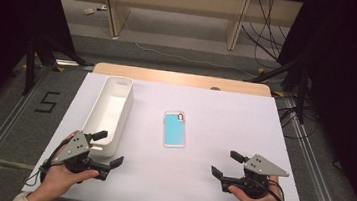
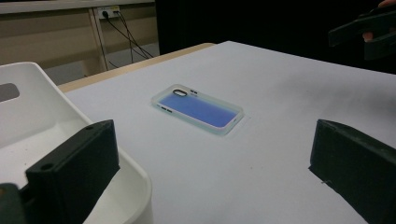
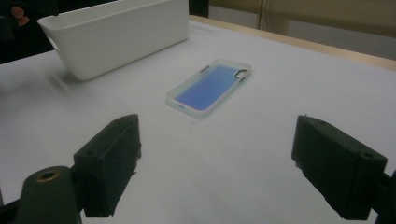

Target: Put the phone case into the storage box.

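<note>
A light blue phone case [image 1: 174, 129] [image 2: 198, 108] [image 3: 208, 87] lies flat near the middle of the white table [image 1: 215, 114], camera hole toward the far side. A long white bin [image 1: 109, 111] [image 2: 28, 112] [image 3: 116, 35] stands left of it, empty as far as I can see. My left gripper [image 1: 107, 148] [image 2: 212, 177] is held open at the bin's near end, one jaw over the bin's rim. My right gripper [image 1: 224, 163] [image 3: 217, 170] is open near the table's front right, with nothing between its jaws. The case lies ahead of both grippers.
Beyond the white sheet a strip of wooden tabletop [image 1: 179, 77] shows at the far edge. Cables [image 1: 264, 34] trail on the floor behind, and dark stands [image 1: 33, 55] flank the table. A floor mark reading 5 [image 1: 47, 102] lies to the left.
</note>
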